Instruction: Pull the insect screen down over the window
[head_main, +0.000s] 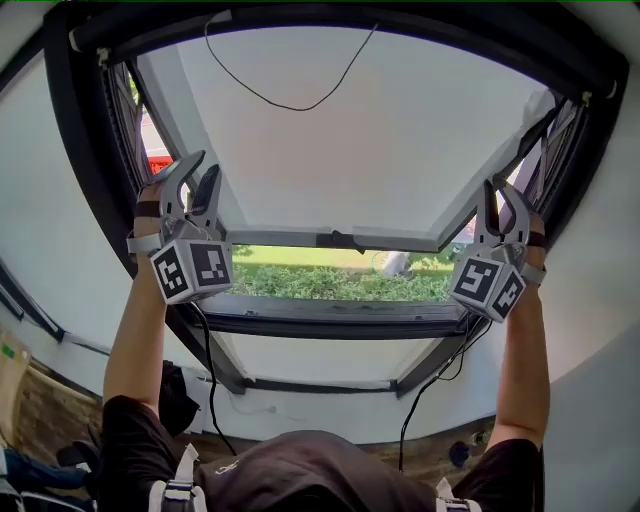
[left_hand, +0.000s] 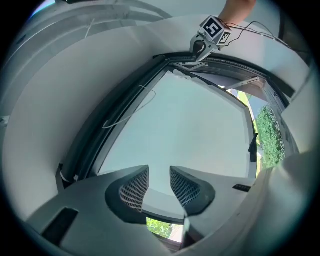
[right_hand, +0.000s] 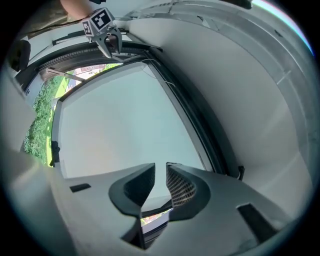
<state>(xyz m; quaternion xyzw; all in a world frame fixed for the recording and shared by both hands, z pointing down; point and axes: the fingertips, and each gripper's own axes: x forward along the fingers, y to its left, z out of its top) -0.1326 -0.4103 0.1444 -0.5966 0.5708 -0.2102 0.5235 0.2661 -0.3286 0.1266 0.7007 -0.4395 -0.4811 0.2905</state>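
Insect screen (head_main: 340, 140) looks most of the way down imo, w/ its bottom bar (head_main: 335, 240) above a strip of open window (head_main: 340, 278). Left gripper (head_main: 190, 185) & right gripper (head_main: 503, 205) are both clamped on the bar ends. I've just gotta pull the last bit.

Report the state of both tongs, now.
Left tongs: closed on the screen's bottom bar, left end.
Right tongs: closed on the same bar, right end.

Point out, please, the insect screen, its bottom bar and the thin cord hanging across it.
insect screen (head_main: 340, 150): head view, the middle of the white sheet.
bottom bar (head_main: 290, 238): head view, the left half of the bar, beside its dark handle.
cord (head_main: 293, 108): head view, the lowest part of the hanging loop.
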